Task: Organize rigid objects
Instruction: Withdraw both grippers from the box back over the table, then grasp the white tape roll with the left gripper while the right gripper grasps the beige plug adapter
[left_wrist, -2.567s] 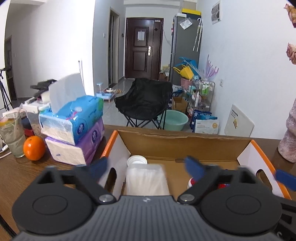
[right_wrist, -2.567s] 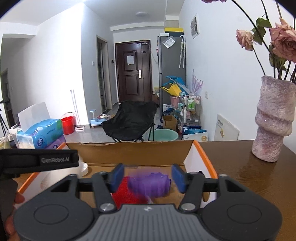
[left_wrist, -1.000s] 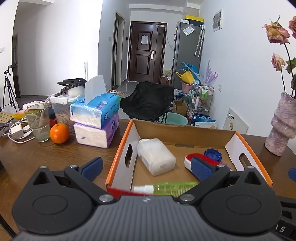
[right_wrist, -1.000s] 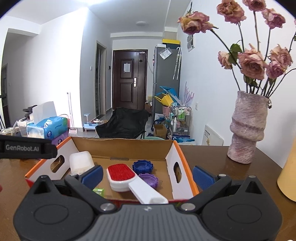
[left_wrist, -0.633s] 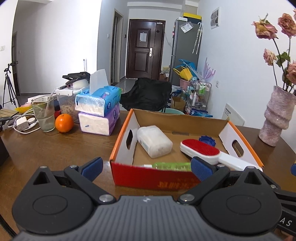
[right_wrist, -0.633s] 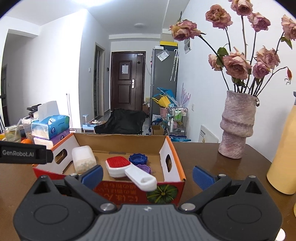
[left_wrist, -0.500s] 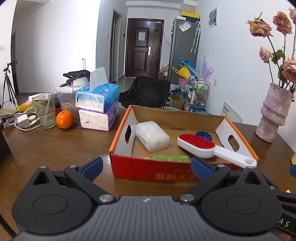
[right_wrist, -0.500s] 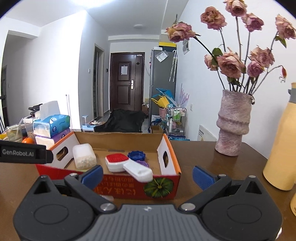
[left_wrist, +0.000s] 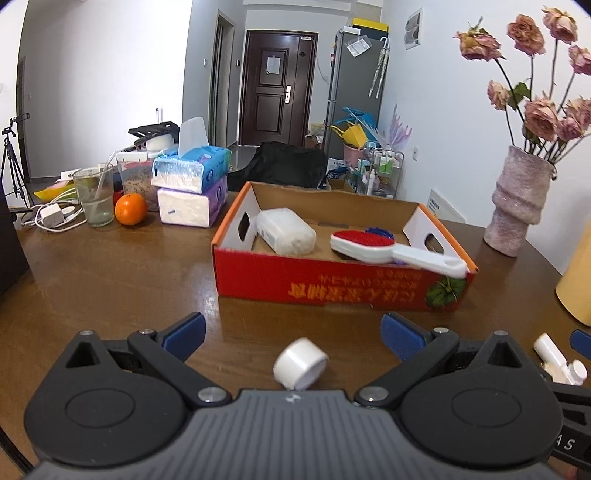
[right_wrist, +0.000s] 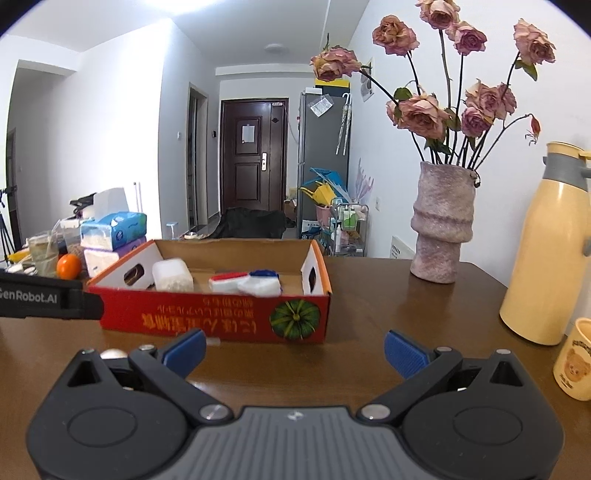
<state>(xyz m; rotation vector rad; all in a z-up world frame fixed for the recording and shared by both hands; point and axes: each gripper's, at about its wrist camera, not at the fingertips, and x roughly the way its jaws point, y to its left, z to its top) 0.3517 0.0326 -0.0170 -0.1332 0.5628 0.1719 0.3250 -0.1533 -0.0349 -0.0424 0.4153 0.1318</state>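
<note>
A red cardboard box (left_wrist: 332, 284) with orange rims stands on the brown table. It holds a white plastic container (left_wrist: 285, 230), a red-and-white brush (left_wrist: 373, 246) whose handle rests on the front rim, and a blue lid (left_wrist: 378, 232). The box also shows in the right wrist view (right_wrist: 221, 314). A small white cap (left_wrist: 301, 363) lies on the table between the fingers of my open left gripper (left_wrist: 291, 332), near its base. A small white bottle (left_wrist: 557, 358) lies at the right. My right gripper (right_wrist: 293, 349) is open and empty, in front of the box.
Tissue packs (left_wrist: 192, 184), an orange (left_wrist: 130, 209), a glass (left_wrist: 93, 201) and cables stand at the far left. A pink vase (right_wrist: 441, 236) with dried roses, a yellow thermos (right_wrist: 550, 258) and a bear mug (right_wrist: 574, 360) stand on the right.
Both grippers have pulled back and away from the box, now empty; the right one earlier held a purple lid over it. The white cap and small bottle have come into the left view.
</note>
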